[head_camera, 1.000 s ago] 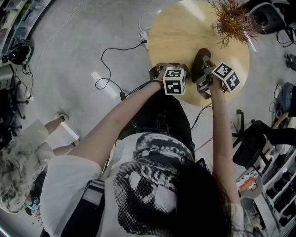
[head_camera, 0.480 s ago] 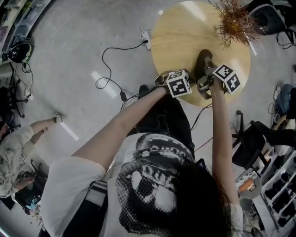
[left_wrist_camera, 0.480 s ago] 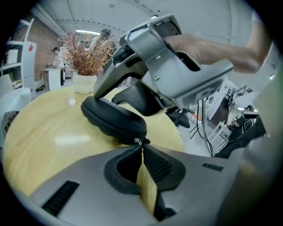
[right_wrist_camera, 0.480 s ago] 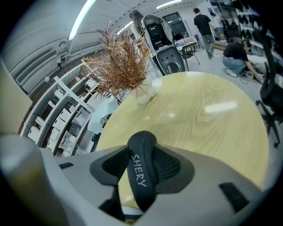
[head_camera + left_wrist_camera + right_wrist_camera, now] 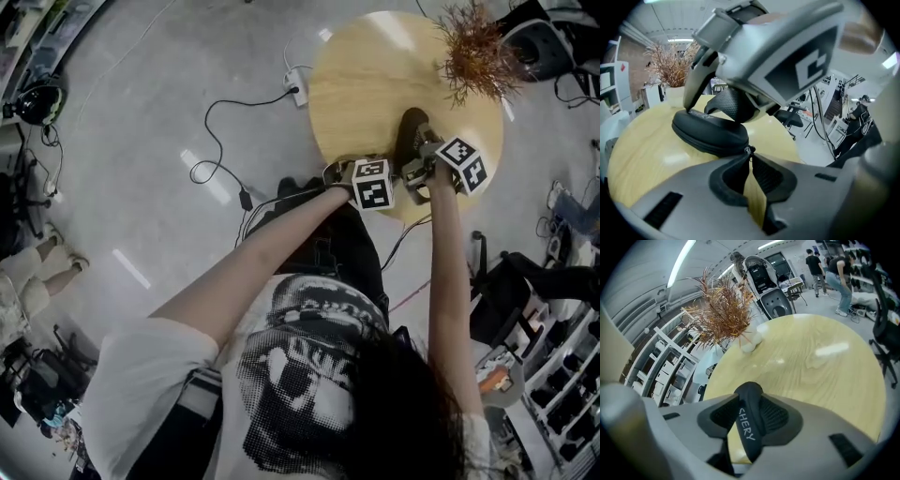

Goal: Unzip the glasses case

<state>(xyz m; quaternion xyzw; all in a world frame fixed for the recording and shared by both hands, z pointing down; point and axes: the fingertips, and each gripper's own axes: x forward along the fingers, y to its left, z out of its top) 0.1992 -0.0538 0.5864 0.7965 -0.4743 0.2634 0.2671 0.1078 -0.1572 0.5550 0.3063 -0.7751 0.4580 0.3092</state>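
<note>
**Glasses case pinned on round table, zip pull nipped**

Far left, on the grey floor: black cable in loose loops, running toward a white power strip just beside the table's edge.

Centre, upper part of head view: round wooden table, pale glossy top.

Left gripper: reaching in over the near edge of the table, angled downward, marker cube facing up. Jaws drawn together at the tips, with the small metal zip pull nipped between them. Pull sitting at the near end of the case, touching its rim.

Glasses case: black, oval, hard-shelled, lying on the tabletop toward the near right edge, between the two grippers. Lid down, zip seam visible round the rim. White lettering on the shell.

Right gripper: coming down on the far end of the case from above. Jaws just been closing, with the case between them and the ribbed pads pressed against either side. Clamped on the case.

Farther right: dried plant, rust-brown and spiky, in a small white vase at the far edge of the table, well apart from the case.

Background in right gripper view: white shelving at left, people standing beyond the table at right.
</note>
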